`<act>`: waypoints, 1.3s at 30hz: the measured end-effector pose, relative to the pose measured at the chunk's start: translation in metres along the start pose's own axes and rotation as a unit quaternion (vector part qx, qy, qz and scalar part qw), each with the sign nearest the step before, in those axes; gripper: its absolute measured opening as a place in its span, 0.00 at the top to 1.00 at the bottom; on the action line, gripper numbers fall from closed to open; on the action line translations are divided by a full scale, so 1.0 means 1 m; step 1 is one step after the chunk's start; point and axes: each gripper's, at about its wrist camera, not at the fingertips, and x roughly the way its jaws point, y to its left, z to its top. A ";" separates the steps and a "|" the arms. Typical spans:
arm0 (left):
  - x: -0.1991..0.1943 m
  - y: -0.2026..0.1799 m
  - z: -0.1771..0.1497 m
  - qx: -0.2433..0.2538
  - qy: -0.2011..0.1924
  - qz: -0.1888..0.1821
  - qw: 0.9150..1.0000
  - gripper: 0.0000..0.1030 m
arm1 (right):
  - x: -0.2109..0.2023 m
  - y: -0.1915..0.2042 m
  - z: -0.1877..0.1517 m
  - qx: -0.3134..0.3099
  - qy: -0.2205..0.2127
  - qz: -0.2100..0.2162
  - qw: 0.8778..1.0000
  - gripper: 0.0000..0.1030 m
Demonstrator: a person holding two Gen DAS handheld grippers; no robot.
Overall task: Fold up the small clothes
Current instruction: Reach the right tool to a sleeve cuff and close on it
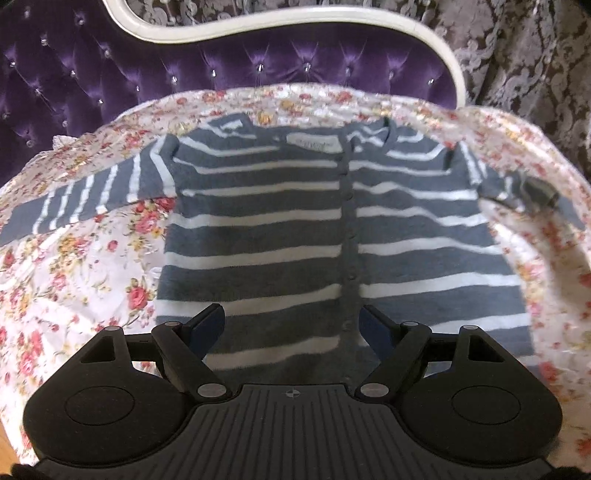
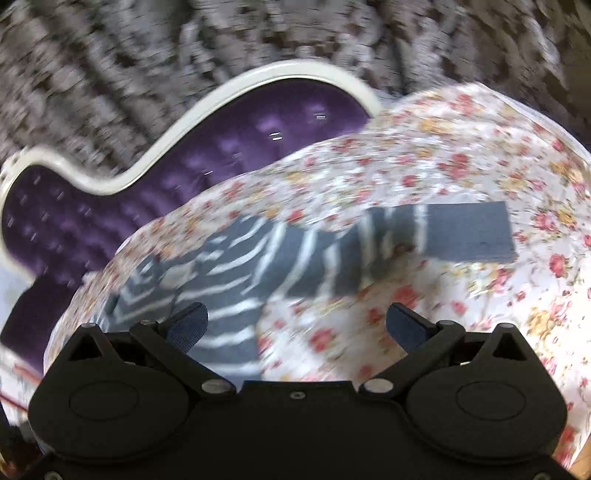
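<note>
A small grey cardigan with white stripes (image 1: 280,229) lies flat on a floral cloth (image 1: 85,273), buttons down its middle, both sleeves spread out. My left gripper (image 1: 293,325) is open and empty, hovering over the cardigan's lower hem. In the blurred right wrist view, the cardigan's right sleeve (image 2: 436,236) stretches out to the right. My right gripper (image 2: 295,325) is open and empty, above the cloth just below that sleeve. A dark blurred shape (image 1: 541,194) sits by the right sleeve end in the left wrist view.
The floral cloth (image 2: 461,147) covers a rounded surface. Behind it stands a purple tufted sofa back (image 1: 221,70) with a white curved frame (image 1: 280,26). A grey patterned curtain (image 1: 524,48) hangs behind.
</note>
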 end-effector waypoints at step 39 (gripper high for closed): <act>0.007 0.049 0.012 -0.065 -0.045 -0.033 0.996 0.01 | 0.024 -0.018 0.094 -0.032 -0.037 -0.122 0.991 0.85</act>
